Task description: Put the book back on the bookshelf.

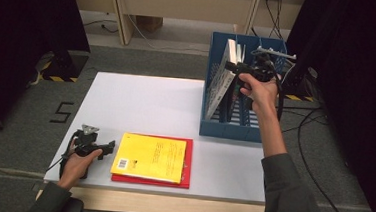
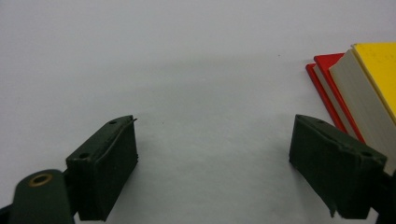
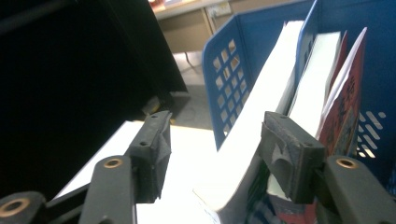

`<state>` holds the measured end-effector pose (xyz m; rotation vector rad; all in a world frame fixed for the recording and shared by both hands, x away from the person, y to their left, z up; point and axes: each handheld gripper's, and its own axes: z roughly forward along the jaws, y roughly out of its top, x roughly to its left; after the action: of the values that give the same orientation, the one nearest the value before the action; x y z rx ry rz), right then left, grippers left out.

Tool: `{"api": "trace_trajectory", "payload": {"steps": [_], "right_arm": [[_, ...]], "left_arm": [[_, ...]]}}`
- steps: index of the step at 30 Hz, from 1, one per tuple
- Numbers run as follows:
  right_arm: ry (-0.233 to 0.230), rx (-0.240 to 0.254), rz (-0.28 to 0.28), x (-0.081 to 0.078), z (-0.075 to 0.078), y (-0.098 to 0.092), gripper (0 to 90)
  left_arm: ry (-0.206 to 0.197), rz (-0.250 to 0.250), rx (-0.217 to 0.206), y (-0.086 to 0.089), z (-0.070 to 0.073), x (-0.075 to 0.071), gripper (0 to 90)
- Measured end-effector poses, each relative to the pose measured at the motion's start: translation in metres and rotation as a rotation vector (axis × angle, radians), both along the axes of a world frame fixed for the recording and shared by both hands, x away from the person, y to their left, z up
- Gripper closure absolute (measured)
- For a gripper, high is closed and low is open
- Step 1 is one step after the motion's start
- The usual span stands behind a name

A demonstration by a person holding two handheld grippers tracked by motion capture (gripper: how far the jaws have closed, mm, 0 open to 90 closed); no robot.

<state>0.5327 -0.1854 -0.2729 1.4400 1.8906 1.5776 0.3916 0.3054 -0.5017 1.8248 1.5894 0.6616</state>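
Observation:
A yellow book (image 1: pixel 150 157) lies on a red book (image 1: pixel 186 182) near the front edge of the white table (image 1: pixel 141 102). My left gripper (image 1: pixel 107 147) rests on the table just left of that stack, open, with bare table between its jaws (image 2: pixel 215 163). The yellow book (image 2: pixel 378 65) and the red book (image 2: pixel 327 63) lie past its right jaw. My right gripper (image 1: pixel 231 69) hangs over the blue rack (image 1: pixel 229 129), open (image 3: pixel 215 149). A white book (image 3: pixel 261 121) leans in the rack between the jaws, and neither pad presses on it.
The blue rack (image 3: pixel 224 79) stands at the table's right side with several books upright in its slots, one with a red cover (image 3: pixel 345 112). Black curtains flank the table. Cables run on the floor at the right.

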Motion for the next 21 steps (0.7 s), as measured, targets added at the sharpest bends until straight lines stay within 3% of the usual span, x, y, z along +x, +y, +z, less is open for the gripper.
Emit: {"api": "trace_trajectory", "payload": {"steps": [6,9,12,15,16,18,19,21], "right_arm": [[0.006,-0.078,-0.007,0.005,-0.008,0.018,48.8],[-0.015,-0.085,0.000,0.006,-0.010,0.031,48.5],[-0.024,-0.124,0.033,0.008,-0.008,0.046,49.0],[-0.009,-0.115,0.069,0.009,-0.009,0.064,51.0],[-0.004,-0.123,0.078,0.009,-0.009,0.070,47.7],[-0.029,-0.218,0.051,0.009,-0.009,0.080,47.4],[-0.036,-0.242,0.051,0.009,-0.009,0.082,47.4],[-0.025,-0.206,0.054,0.011,-0.009,0.081,47.4]], "left_arm": [[0.002,0.000,0.000,0.000,0.000,0.000,14.0],[0.002,0.001,0.001,0.000,0.000,0.000,14.1],[0.002,-0.001,-0.002,0.000,0.000,0.000,14.0],[0.002,-0.001,0.001,0.000,0.000,0.000,14.0],[0.000,-0.003,-0.003,0.001,0.000,0.000,14.0],[0.001,-0.005,-0.005,0.001,0.000,0.000,14.3],[0.001,-0.003,-0.001,0.001,0.000,0.000,14.3],[0.000,-0.005,-0.003,0.001,0.000,0.000,14.1]]}}
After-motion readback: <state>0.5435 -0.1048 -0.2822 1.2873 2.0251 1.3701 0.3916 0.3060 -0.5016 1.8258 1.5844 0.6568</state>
